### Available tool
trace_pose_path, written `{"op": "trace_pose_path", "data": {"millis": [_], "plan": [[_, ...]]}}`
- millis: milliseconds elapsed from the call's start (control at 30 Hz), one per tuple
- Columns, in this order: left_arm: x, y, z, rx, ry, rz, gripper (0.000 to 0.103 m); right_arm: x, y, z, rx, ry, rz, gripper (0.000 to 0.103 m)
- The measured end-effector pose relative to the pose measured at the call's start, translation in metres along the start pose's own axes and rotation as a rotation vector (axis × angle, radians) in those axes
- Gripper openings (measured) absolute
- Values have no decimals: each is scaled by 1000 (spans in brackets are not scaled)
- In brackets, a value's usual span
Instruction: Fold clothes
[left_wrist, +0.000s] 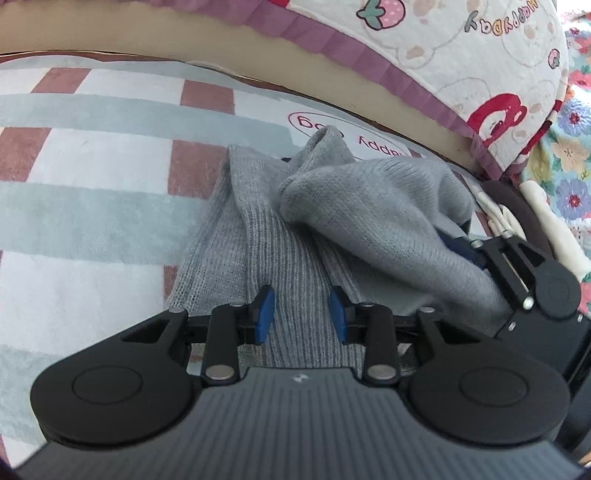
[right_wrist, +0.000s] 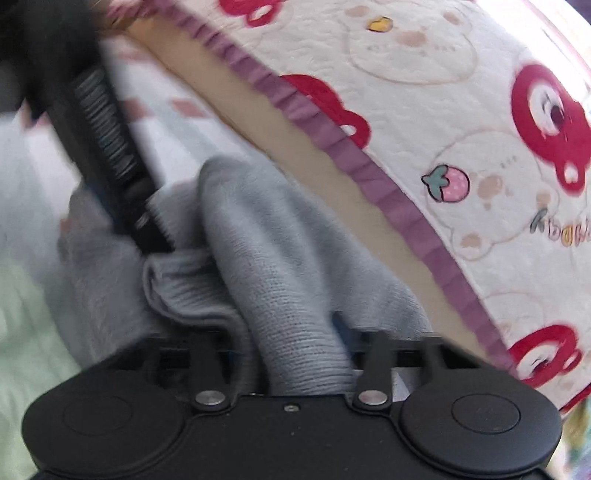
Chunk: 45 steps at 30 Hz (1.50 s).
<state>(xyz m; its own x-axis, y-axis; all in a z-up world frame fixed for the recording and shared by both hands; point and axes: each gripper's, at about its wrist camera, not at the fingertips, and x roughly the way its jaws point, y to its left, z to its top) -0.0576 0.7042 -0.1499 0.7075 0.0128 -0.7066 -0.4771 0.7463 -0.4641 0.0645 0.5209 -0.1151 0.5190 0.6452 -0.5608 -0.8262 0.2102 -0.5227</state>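
Plush checked blanket in pale green, white and dusty pink lies under a grey knitted sweater, bunched in soft folds. Left hand-held gripper pinches its ribbed band between narrow-set blue pads. Right hand-held gripper likewise clamps a thick ribbed fold. Behind runs a purple-frilled cartoon-print cushion.

Both wrist views close above grey sweater
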Motion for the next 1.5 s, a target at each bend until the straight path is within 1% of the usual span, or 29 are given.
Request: {"op": "trace_pose_path", "data": {"millis": [67,100,133,167,233,333,367,400,467,500,533,567,600,633,667,700,767,833,900,933,1033,1167,1200,1267,1300,1367,1433,1467,1500], "plan": [[-6,0,3,22,-23,17,34,-9,-36,-1,302,-21,74,29],[-10,-1,5,37,-39,31,38,-18,-54,-7,450,-46,89,27],[-13,-1,7,55,-61,51,42,-28,-69,-15,566,-73,79,27],[-16,-1,9,71,-81,68,47,-40,-79,-23,644,-97,52,27],[-17,0,13,88,-98,74,49,-64,-92,-37,730,-128,-5,27],[-3,2,22,112,-86,55,62,-86,-97,-51,748,-154,-48,26],[7,2,26,129,-70,55,66,-91,-97,-54,749,-160,-56,26],[16,2,29,146,-55,54,68,-92,-100,-58,766,-164,-52,26],[40,4,36,144,-5,63,68,-92,-105,-64,790,-168,-35,26],[50,6,39,128,9,60,62,-90,-107,-66,785,-173,-28,26],[54,7,40,109,1,39,53,-88,-110,-69,784,-179,-21,26],[56,3,41,121,-5,20,23,-88,-112,-73,807,-192,-10,26],[55,-7,43,186,-4,32,16,-88,-119,-80,866,-210,16,26],[52,-20,44,280,-12,61,13,-87,-126,-88,936,-230,47,26],[47,-32,46,349,-29,72,9,-85,-135,-100,1045,-253,87,26],[40,-42,47,393,-51,66,9,-86,-141,-111,1134,-278,111,26],[27,-58,54,420,-94,14,9,-89,-151,-132,1303,-329,152,26],[27,-73,62,469,-119,-4,9,-98,-149,-147,1380,-373,125,26],[30,-87,71,523,-139,-10,8,-103,-141,-161,1423,-384,84,26],[36,-92,75,535,-141,-5,8,-106,-137,-166,1435,-382,62,27],[71,-95,87,525,-118,32,6,-110,-128,-159,1388,-324,-7,27],[110,-87,81,521,-50,97,6,-113,-127,-139,1355,-313,-19,27],[114,-83,80,509,-42,97,6,-113,-127,-131,1336,-326,-12,27],[111,-76,78,460,-46,60,6,-112,-127,-113,1294,-354,1,27],[108,-73,79,452,-47,54,6,-111,-125,-100,1248,-372,0,27],[102,-67,84,420,-10,43,6,-100,-115,-74,1150,-382,21,27],[96,-59,88,374,36,34,9,-81,-96,-47,1001,-319,39,27],[94,-56,89,354,59,46,11,-70,-83,-39,918,-273,48,27],[91,-52,89,334,81,57,17,-59,-71,-35,855,-220,56,27]]}}
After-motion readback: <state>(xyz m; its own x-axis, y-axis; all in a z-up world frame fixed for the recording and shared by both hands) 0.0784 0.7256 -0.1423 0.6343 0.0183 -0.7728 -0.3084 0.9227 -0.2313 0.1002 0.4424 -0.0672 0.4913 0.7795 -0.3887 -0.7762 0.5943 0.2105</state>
